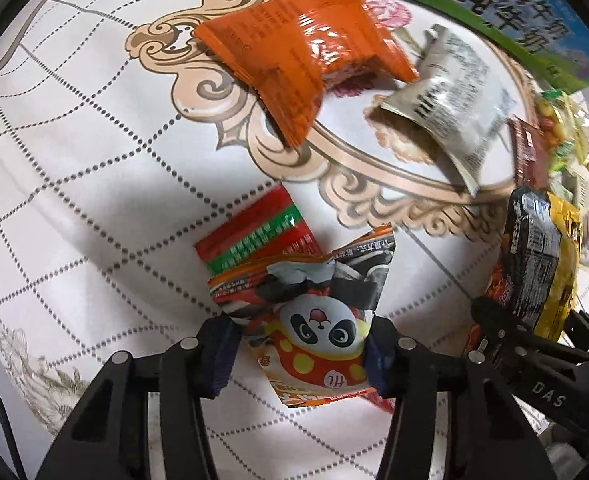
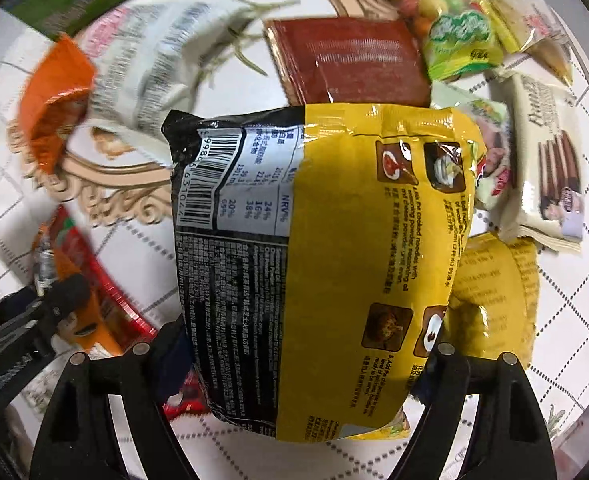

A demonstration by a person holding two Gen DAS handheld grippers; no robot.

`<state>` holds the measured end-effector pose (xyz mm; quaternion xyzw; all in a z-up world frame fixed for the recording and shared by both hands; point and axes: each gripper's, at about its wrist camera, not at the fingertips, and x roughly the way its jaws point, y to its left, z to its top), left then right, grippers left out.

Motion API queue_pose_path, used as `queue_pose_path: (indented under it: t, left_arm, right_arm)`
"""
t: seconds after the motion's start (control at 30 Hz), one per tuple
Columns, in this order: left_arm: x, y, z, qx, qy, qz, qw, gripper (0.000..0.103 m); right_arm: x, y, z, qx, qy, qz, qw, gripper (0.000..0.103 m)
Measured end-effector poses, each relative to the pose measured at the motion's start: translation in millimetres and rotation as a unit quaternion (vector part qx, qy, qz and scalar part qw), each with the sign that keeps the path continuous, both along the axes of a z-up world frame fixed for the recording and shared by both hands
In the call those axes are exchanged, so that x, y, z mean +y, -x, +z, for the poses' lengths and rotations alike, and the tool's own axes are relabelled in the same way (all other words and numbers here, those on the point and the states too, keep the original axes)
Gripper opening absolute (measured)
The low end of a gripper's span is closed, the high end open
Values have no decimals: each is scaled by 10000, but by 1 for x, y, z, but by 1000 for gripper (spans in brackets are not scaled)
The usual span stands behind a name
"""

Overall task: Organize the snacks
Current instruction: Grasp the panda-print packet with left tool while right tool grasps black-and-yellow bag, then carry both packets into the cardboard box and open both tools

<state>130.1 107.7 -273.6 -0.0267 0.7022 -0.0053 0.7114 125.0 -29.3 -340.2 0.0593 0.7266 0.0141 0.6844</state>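
Between the two fingers of the left gripper (image 1: pixel 302 356) sits a small panda packet (image 1: pixel 314 320), and the pads press its two side edges, so this gripper is clenched on it. The packet stands up from the grip, with its crumpled top pointing forward, away from the camera. Just behind it a red and green packet (image 1: pixel 254 240) lies flat on the tablecloth (image 1: pixel 74 160); I cannot tell if the two touch.

The right gripper (image 2: pixel 298 360) grasps a big yellow and black noodle bag (image 2: pixel 334 248). Its fingers hold the lower part of the bag, and the long axis of the bag runs forward along the fingers, so the bag hides much of the table in front of it. In the left wrist view this same bag is at the right edge, very near to the left gripper, so the two loads are close side by side.

The relation that matters, in my judgement, is this: the pile of snacks lies ahead and to the right of both tools. There are a dark red packet (image 2: pixel 346 60), a green candy bag (image 2: pixel 454 40), a cream wafer pack (image 2: pixel 546 160) and another yellow bag (image 2: pixel 494 288). The right hand is nearer to this group. An orange packet (image 1: pixel 306 52) and a white packet (image 1: pixel 446 96) lie apart, ahead of the left gripper, and a green and blue carton (image 1: pixel 494 8) is behind them. So the left gripper is the better one for that side.
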Motion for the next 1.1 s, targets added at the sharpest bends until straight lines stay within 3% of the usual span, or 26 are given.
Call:
queue_pose_path:
  t: [0.27, 0.4, 0.53, 0.63, 0.7, 0.87, 1.1]
  left_arm:
    - [-6, 15, 82, -372, 363, 7, 9986, 49]
    - [-11, -7, 150, -815, 604, -86, 9948, 49]
    - [-33, -68, 209, -1220, 757, -295, 9892, 49]
    - [-48, -116, 226, -1370, 674, -339, 9877, 49]
    - [-68, -157, 210, -1351, 665, -321, 9881, 49]
    - [-95, -258, 171, -1079, 460, -329, 9926, 49]
    - [-127, -343, 108, -539, 152, -691, 9960, 49]
  right_arm:
    - [-19, -8, 65, -378, -774, 244, 9960, 86]
    - [-40, -33, 120, -805, -1081, 374, 9902, 86]
    - [-63, -74, 173, -1210, -1296, 430, 9832, 86]
    - [-74, -116, 194, -1482, -1230, 506, 9800, 86]
    - [-82, -155, 199, -1627, -1119, 515, 9790, 86]
    - [-100, -251, 182, -1477, -923, 548, 9832, 86]
    - [-112, -338, 134, -1001, -695, 788, 9894, 86]
